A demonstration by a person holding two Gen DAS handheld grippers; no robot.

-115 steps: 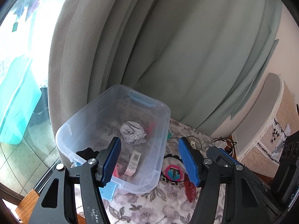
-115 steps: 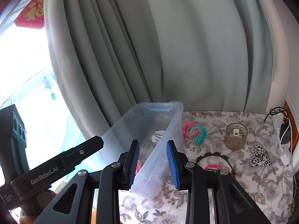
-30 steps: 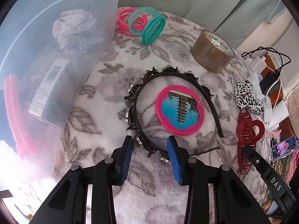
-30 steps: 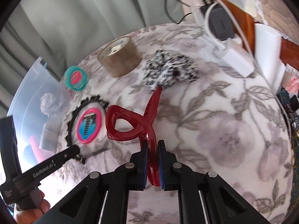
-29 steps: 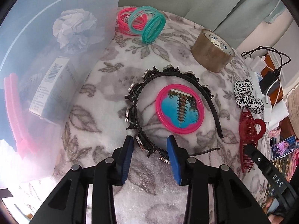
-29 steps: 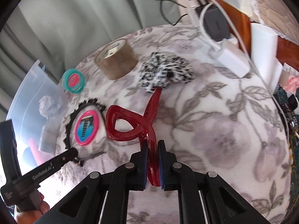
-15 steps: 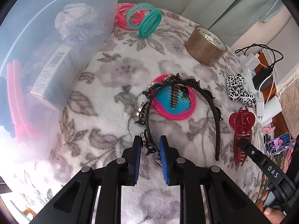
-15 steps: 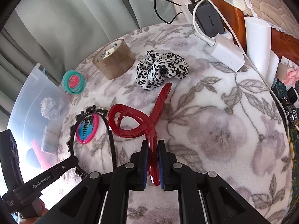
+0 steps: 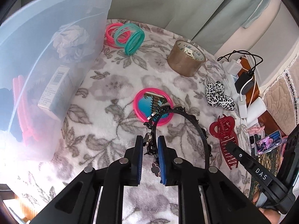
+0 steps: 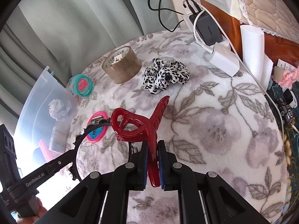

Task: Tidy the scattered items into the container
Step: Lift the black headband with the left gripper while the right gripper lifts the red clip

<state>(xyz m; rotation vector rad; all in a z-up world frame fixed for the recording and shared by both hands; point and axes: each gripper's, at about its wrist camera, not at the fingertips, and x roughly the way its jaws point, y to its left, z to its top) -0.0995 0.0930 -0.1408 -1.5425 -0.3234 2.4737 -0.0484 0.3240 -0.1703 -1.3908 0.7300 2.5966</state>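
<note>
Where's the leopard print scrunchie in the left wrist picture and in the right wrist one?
Left wrist view: leopard print scrunchie at right of centre, below and right of the tape roll.
Right wrist view: scrunchie above centre, right of the tape roll.
Shared landmark: the tape roll.
</note>
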